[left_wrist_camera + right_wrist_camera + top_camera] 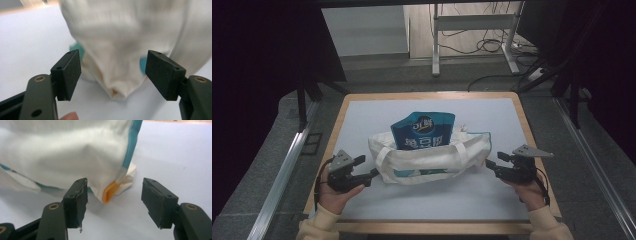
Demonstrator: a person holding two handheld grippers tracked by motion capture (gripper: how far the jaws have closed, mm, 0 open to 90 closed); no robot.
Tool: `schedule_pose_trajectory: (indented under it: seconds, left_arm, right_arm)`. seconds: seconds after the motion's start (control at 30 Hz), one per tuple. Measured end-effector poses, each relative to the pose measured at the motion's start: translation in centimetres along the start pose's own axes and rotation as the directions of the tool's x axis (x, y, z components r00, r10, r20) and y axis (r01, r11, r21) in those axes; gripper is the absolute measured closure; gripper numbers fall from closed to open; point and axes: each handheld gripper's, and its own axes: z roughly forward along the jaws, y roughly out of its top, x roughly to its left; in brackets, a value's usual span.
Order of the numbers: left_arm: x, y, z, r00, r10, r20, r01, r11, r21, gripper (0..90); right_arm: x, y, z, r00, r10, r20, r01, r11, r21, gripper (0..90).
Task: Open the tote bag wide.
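**Both jaws open at the bag's ends**

A white tote bag is seen lying on the table, with a blue pouch standing up out of its mouth. The left gripper is held at the bag's left end, its jaws spread apart; a bunched corner of the fabric sits just ahead of the gap, not pressed by either pad, though that view is blurred, so contact is hard to rule out fully. The right gripper is held at the bag's right end, jaws likewise apart. An orange-lined corner of the bag lies just ahead of them, between the two pads, untouched.
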Motion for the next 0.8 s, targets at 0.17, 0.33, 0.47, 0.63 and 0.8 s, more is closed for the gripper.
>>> schedule_pose_trajectory:
  seconds: [0.17, 0.33, 0.47, 0.63, 0.8]
  left_arm:
    - [0.3, 1.9, -1.2, 0.9998, -0.008, -0.016, 0.007, 0.9988, -0.049, 28.5]
    - [0.3, 3.8, -1.1, 0.9998, 0.002, -0.022, -0.003, 0.9977, -0.068, 30.0]
    - [0.5, 5.2, -1.0, 0.9998, 0.008, -0.017, -0.01, 0.9966, -0.082, 39.5]
    - [1.2, 7.5, 0.4, 0.9999, 0.005, 0.013, -0.005, 0.9989, -0.048, 62.6]
    - [1.4, 7.9, 2.2, 0.9991, 0.004, 0.043, -0.005, 0.9999, 0.01, 82.1]
  right_arm:
    - [0.1, 1.6, -0.9, 0.9999, -0.012, 0.005, 0.012, 0.999, -0.046, 43.8]
    - [0.4, 3.9, -0.9, 0.9989, -0.048, 0.0, 0.047, 0.997, -0.06, 53.6]
    - [0.9, 6.1, -0.4, 0.9966, -0.081, -0.009, 0.081, 0.995, -0.055, 64.5]
    - [1.4, 8.4, 1.0, 0.9936, -0.107, -0.036, 0.106, 0.994, -0.033, 76.2]
    - [2.0, 9.5, 2.3, 0.9903, -0.125, -0.061, 0.124, 0.992, -0.012, 83.4]
